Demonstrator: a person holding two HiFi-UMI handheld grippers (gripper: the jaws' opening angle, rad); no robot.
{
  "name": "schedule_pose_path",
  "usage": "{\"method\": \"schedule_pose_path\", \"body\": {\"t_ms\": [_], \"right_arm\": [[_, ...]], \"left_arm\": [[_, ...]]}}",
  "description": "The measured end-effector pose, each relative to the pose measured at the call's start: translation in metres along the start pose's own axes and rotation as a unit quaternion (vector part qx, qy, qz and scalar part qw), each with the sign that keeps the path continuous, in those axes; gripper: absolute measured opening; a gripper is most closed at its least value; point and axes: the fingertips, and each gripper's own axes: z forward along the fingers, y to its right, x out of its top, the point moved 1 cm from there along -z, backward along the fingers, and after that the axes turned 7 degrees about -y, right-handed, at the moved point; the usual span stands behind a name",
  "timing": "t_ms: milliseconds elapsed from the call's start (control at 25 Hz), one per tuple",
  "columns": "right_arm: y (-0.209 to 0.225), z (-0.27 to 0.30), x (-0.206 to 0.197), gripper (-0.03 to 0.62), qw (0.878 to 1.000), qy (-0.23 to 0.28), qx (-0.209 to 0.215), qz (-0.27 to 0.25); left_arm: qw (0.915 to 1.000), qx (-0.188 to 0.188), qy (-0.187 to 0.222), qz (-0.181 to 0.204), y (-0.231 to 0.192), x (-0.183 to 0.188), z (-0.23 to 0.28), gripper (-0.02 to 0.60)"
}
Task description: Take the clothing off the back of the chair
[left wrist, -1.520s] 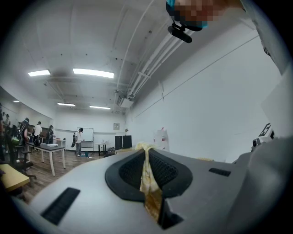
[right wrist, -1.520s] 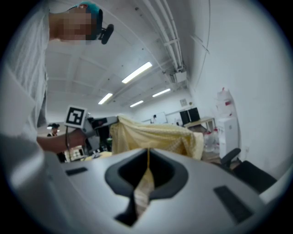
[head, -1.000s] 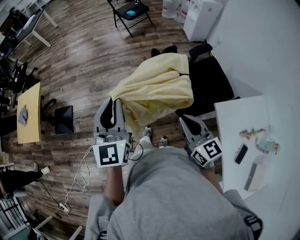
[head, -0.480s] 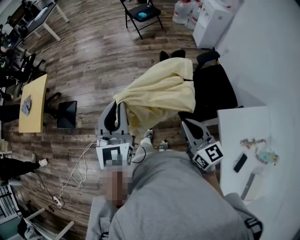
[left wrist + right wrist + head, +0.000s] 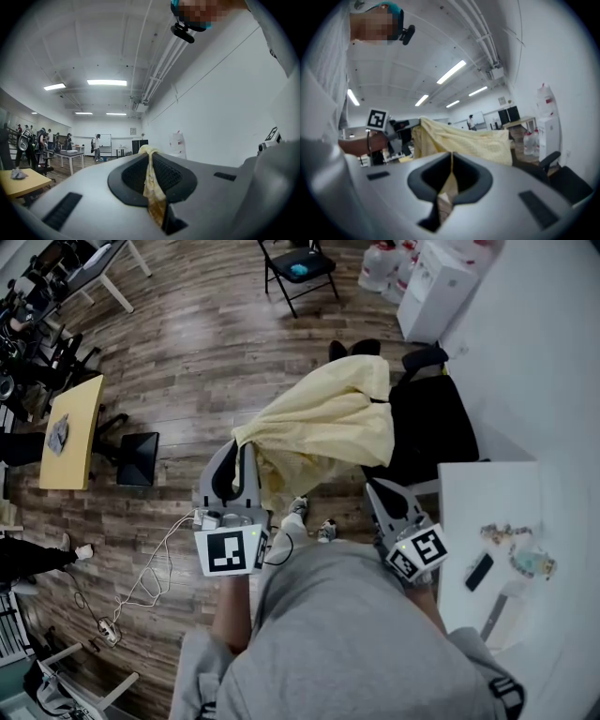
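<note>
A pale yellow garment (image 5: 323, 423) is stretched out above the floor, and its far end lies against the back of the black office chair (image 5: 436, 418). My left gripper (image 5: 242, 446) is shut on the garment's left corner, and the cloth (image 5: 152, 185) shows pinched between the jaws. My right gripper (image 5: 373, 484) is shut on a lower edge near the chair seat, where a fold of fabric (image 5: 450, 180) sits between its jaws. In the right gripper view the garment (image 5: 464, 140) hangs like a sheet, with the chair (image 5: 562, 180) at lower right.
A white table (image 5: 478, 493) with small items stands close on the right. A folding chair (image 5: 298, 268), water jugs (image 5: 384, 259) and a white cabinet (image 5: 436, 282) stand beyond the chair. A yellow table (image 5: 70, 427), a black stool (image 5: 139, 457) and a floor cable (image 5: 150, 577) are on the left.
The head view has shifted slightly. My left gripper has drifted a little with its corner of the garment. Both grips are unchanged, and the right gripper has barely moved.
</note>
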Motion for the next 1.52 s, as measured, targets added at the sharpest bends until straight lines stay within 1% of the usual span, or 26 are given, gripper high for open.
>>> {"method": "schedule_pose_path", "body": {"t_ms": [280, 480, 720, 880, 1080, 1160, 1320, 1440, 1520], "right_arm": [[-0.006, -0.003, -0.002, 0.035, 1.0, -0.001, 0.014, -0.004], [-0.002, -0.01, -0.004, 0.035, 1.0, -0.006, 0.02, -0.003], [-0.006, -0.008, -0.008, 0.035, 0.999, -0.007, 0.03, -0.007], [-0.01, -0.003, -0.005, 0.035, 0.999, -0.007, 0.042, -0.012], [-0.016, 0.005, -0.004, 0.035, 0.998, -0.012, 0.061, -0.021], [-0.015, 0.007, -0.004, 0.035, 0.997, -0.013, 0.065, -0.024], [-0.015, 0.01, -0.001, 0.035, 0.997, -0.01, 0.07, -0.025], [-0.014, 0.011, -0.001, 0.035, 0.997, -0.01, 0.07, -0.024], [-0.012, 0.013, -0.002, 0.035, 0.997, -0.012, 0.07, -0.022]], "left_arm": [[0.9999, 0.01, 0.005, -0.001, 0.002, 0.0, -0.012, 0.055], [0.9998, 0.017, 0.007, 0.004, 0.01, -0.001, -0.016, 0.055], [0.9995, 0.029, 0.008, 0.003, 0.006, -0.006, -0.028, 0.055], [0.9991, 0.041, 0.004, -0.011, 0.002, -0.005, -0.035, 0.055], [0.9986, 0.051, 0.009, -0.002, -0.003, -0.005, -0.041, 0.055], [0.9986, 0.053, 0.007, 0.002, -0.002, -0.007, -0.042, 0.055], [0.9982, 0.059, -0.008, -0.004, -0.002, -0.012, -0.041, 0.055], [0.9975, 0.069, -0.016, 0.002, -0.009, -0.015, -0.043, 0.054], [0.997, 0.076, -0.014, -0.002, -0.013, -0.015, -0.045, 0.054]]}}
